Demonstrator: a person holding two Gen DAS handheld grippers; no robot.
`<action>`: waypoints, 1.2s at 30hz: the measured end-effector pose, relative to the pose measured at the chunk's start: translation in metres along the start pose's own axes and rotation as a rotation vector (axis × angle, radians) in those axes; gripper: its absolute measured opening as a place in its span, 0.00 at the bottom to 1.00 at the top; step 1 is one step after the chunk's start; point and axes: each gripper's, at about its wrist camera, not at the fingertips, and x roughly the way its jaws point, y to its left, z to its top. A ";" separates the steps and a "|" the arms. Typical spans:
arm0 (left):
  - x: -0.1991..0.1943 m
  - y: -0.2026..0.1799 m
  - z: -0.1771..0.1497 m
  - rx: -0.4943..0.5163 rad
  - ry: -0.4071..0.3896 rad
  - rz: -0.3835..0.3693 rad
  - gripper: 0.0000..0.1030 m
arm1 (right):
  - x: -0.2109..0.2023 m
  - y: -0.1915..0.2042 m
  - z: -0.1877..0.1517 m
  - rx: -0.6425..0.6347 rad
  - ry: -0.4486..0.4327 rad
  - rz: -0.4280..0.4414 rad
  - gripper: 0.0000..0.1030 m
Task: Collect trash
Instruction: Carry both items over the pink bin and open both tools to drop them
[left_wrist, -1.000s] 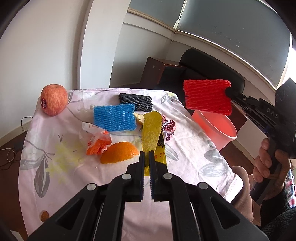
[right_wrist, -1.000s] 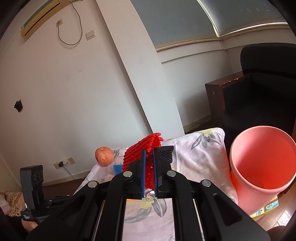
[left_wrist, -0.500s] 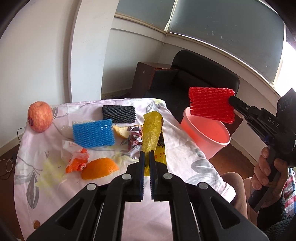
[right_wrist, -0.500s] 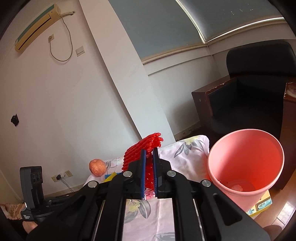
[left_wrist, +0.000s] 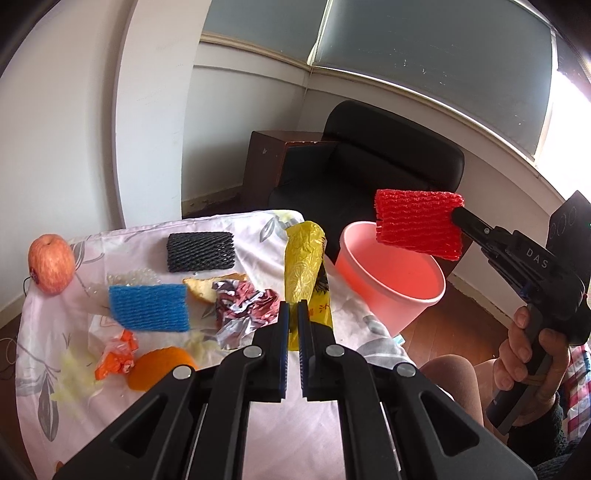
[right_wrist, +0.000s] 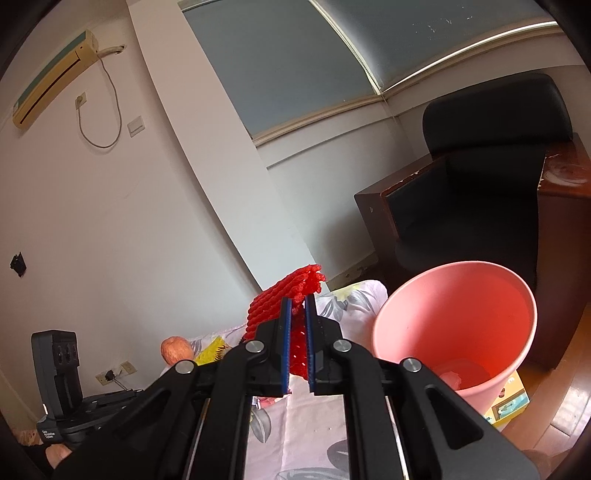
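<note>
My left gripper (left_wrist: 291, 308) is shut on a yellow plastic wrapper (left_wrist: 303, 258), which stands up from its fingers above the table's right edge. My right gripper (right_wrist: 297, 306) is shut on a red foam net (right_wrist: 277, 302). In the left wrist view that red net (left_wrist: 419, 227) hangs in the air by the upper rim of the pink bin (left_wrist: 391, 284). In the right wrist view the pink bin (right_wrist: 454, 314) stands just right of my fingers, with a bit of trash at its bottom.
On the flowered tablecloth (left_wrist: 332, 424) lie a black foam net (left_wrist: 201, 251), a blue foam net (left_wrist: 149, 308), crumpled foil (left_wrist: 247, 310), an orange peel (left_wrist: 159, 369), an orange wrapper (left_wrist: 114, 356) and an apple (left_wrist: 51, 264). A black armchair (left_wrist: 369, 173) stands behind the bin.
Both grippers have swung right, toward the bin. The red net has come nearer the bin's rim. The yellow wrapper has travelled with the left gripper and risen off the table.
</note>
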 end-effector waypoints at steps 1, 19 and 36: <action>0.002 -0.002 0.002 0.003 0.000 -0.005 0.04 | -0.001 -0.004 0.001 0.005 -0.004 -0.007 0.07; 0.081 -0.079 0.037 0.085 0.029 -0.116 0.04 | -0.007 -0.088 0.008 0.088 -0.041 -0.207 0.07; 0.181 -0.109 0.041 0.098 0.165 -0.079 0.04 | 0.013 -0.120 -0.010 0.040 0.023 -0.396 0.07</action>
